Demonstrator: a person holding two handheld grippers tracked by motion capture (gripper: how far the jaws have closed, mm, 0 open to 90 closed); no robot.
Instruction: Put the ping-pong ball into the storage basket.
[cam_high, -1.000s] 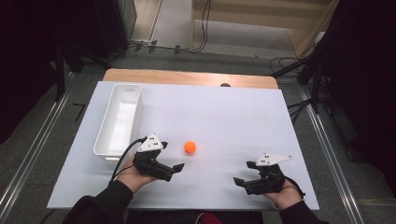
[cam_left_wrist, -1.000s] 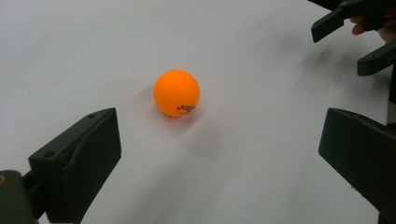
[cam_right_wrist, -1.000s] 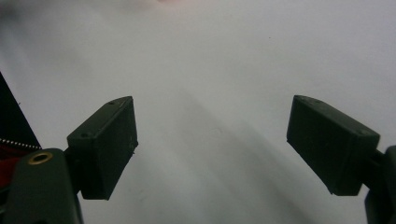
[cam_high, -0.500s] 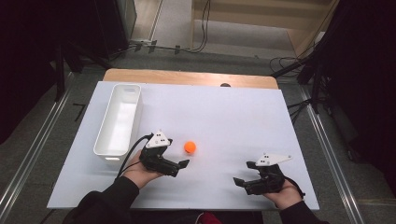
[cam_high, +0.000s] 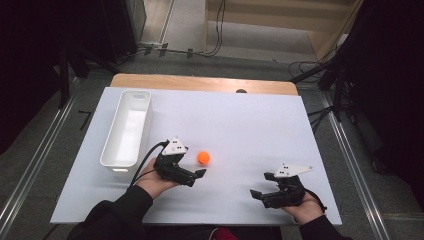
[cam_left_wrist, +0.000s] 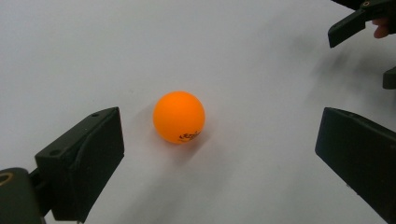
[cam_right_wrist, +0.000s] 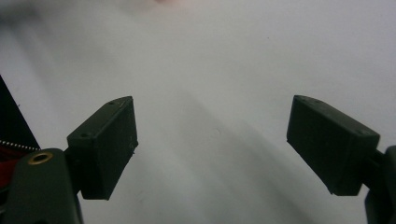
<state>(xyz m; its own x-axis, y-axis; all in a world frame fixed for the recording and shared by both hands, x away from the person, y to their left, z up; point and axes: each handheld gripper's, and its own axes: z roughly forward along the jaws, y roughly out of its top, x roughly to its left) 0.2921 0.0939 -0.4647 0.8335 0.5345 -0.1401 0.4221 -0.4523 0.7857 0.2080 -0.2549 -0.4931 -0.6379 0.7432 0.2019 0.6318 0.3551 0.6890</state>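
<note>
high view: white worktop (cam_high: 240, 120) with an orange ball (cam_high: 203, 158) lying near its middle, toward the person's side. the left claw (cam_high: 197, 176) is held low over the worktop just beside the ball, on the person's side of it — its tips point across the worktop toward the right, and the ball sits just beyond them, apart from both jaws. a white rectangular tray (cam_high: 127, 129) stands lengthwise near the left edge of the worktop, just beyond the left hand (cam_high: 152, 181). the right claw (cam_high: 261, 187) is held near the front right corner, well apart from the ball, its tips pointing toward the left.

left gripper view: the left claw (cam_left_wrist: 219, 144) is spread wide; the ball (cam_left_wrist: 179, 116) rests on the bare white surface ahead of the gap, nearer the jaw at the left of the view and touching neither. small dark print shows on the ball's lower side. the tips of the other claw appear at the upper right corner.

right gripper view: the right claw (cam_right_wrist: 212, 135) is likewise spread wide — bare white worktop lies between its jaws.
</note>
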